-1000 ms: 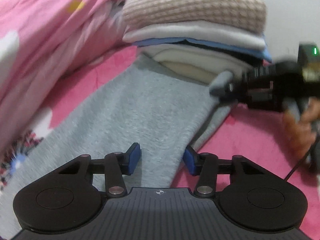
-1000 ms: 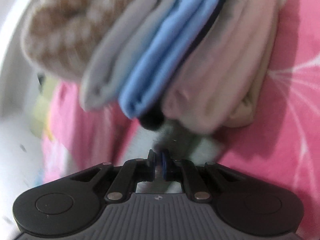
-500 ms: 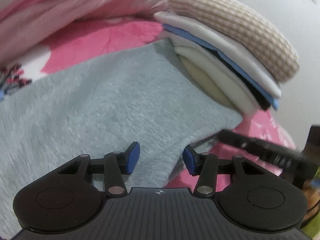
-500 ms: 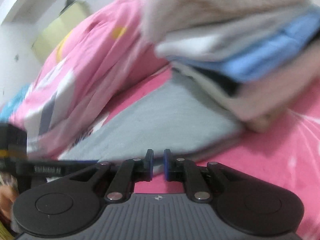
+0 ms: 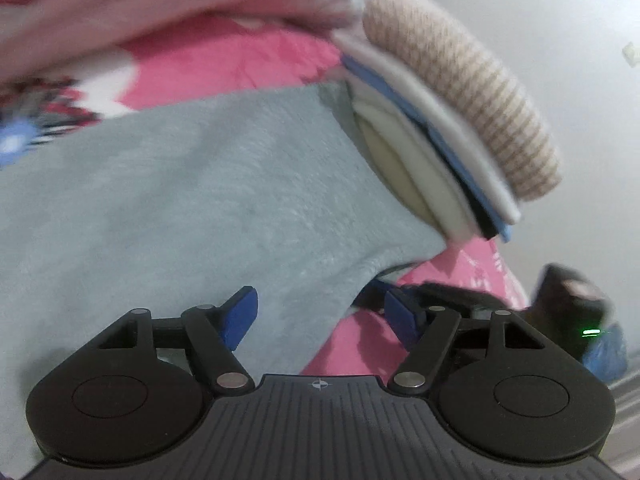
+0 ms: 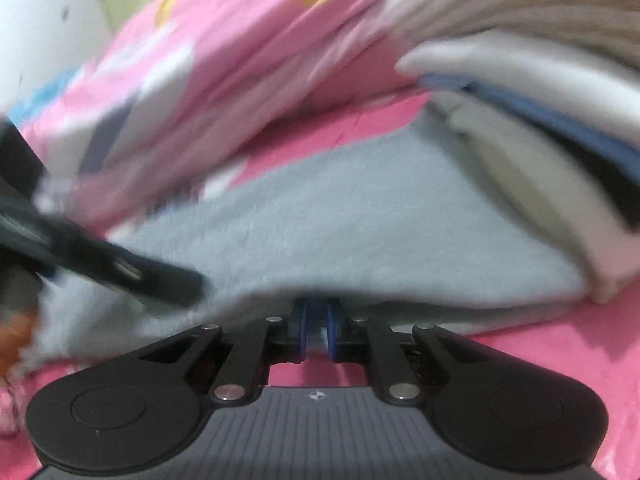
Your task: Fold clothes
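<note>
A grey fleece garment (image 5: 208, 208) lies spread on the pink bed sheet (image 5: 360, 344). My left gripper (image 5: 320, 316) hovers over the garment's near edge. Its jaws are opening, the cloth's edge lies between them, and the blue pads (image 5: 240, 316) are not pressing on it. My right gripper (image 6: 317, 332) is shut on the grey garment's (image 6: 360, 232) near edge, which drapes over its fingertips. In the left wrist view the right gripper's black body (image 5: 452, 300) reaches in under the garment's corner, at the lower right.
A stack of folded clothes (image 5: 440, 120) with a beige knit on top sits on the garment's far corner, also seen as the stack (image 6: 540, 80). A bunched pink quilt (image 6: 240, 60) lies behind. A white wall (image 5: 560, 20) stands to the right.
Both views have rolled. The left jaws have widened. The right gripper has swung from facing the stack to low beside the left gripper, still pinching the grey cloth.
</note>
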